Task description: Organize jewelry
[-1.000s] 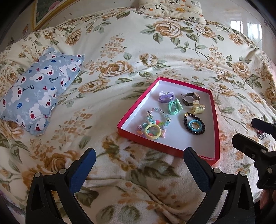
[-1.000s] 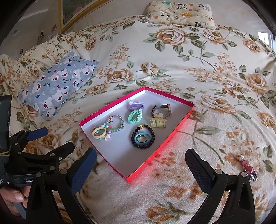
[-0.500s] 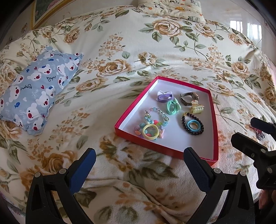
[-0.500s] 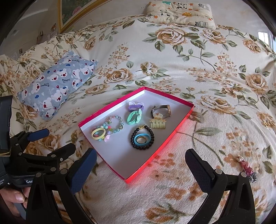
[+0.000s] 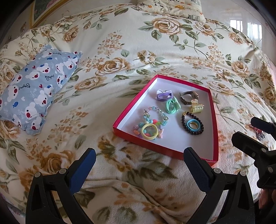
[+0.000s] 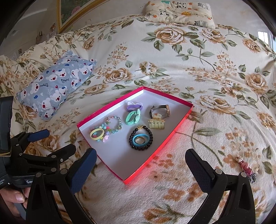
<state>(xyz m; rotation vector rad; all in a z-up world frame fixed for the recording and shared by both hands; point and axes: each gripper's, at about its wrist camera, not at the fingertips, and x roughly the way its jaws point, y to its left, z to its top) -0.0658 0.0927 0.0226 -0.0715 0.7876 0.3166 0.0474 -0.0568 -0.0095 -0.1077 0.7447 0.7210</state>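
A red box (image 5: 214,120) (image 6: 182,118) with a white floor lies on the floral blanket. It holds a purple hair tie (image 5: 163,94), a green hair tie (image 5: 172,106), a watch (image 5: 188,97), a yellow claw clip (image 5: 196,108), a black bead bracelet (image 5: 192,125) around a blue ring, a beaded bracelet (image 5: 155,114) and a yellow ring (image 5: 149,132). A pink charm (image 6: 245,168) lies on the blanket right of the box. My left gripper (image 5: 138,163) and right gripper (image 6: 138,165) are both open and empty, in front of the box.
A blue bear-print pillow (image 5: 36,89) (image 6: 57,81) lies to the left. A panda-print pillow (image 6: 179,13) lies at the far edge of the bed. A framed picture (image 6: 74,12) leans at the back left. The blanket is soft and wrinkled.
Both views have shifted only slightly; the box sits a little lower and further left in the right wrist view. Both grippers stay open.
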